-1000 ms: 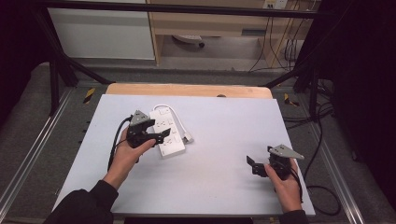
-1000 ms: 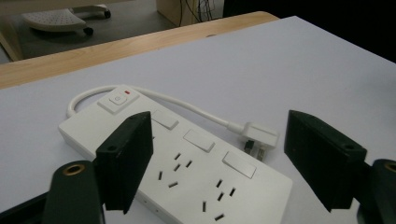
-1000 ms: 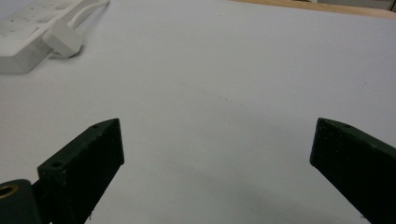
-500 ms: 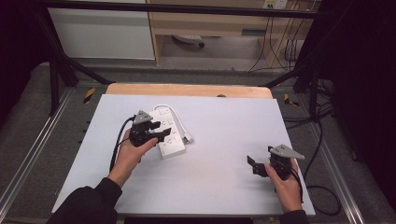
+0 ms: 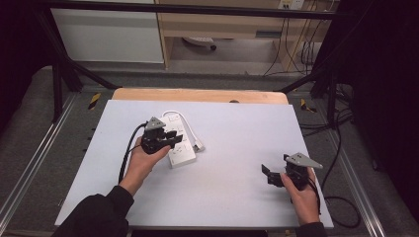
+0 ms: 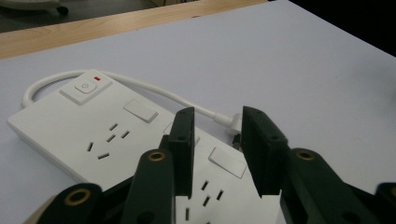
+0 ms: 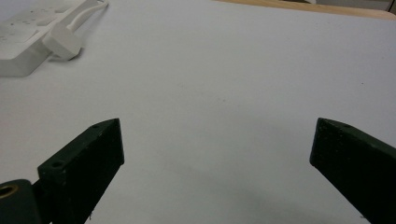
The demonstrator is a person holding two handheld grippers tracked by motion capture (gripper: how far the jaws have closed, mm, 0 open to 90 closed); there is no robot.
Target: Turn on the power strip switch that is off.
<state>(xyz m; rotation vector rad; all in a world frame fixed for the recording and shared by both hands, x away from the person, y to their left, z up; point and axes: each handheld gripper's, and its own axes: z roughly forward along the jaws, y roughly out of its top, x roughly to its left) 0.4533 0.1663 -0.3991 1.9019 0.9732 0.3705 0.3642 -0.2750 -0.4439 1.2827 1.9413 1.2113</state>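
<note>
we see a white table (image 5: 232,148) on a wooden top (image 5: 197,95), bare between the two hands. a white power strip (image 5: 179,143) lies left of centre, its cord (image 6: 154,91) looping round to a plug (image 7: 63,43) beside it. our left gripper (image 5: 174,139) hovers over the strip, jaws narrowly parted with nothing between them. our right gripper (image 5: 267,174) sits well apart near the right edge, jaws spread wide, holding nothing.
</note>
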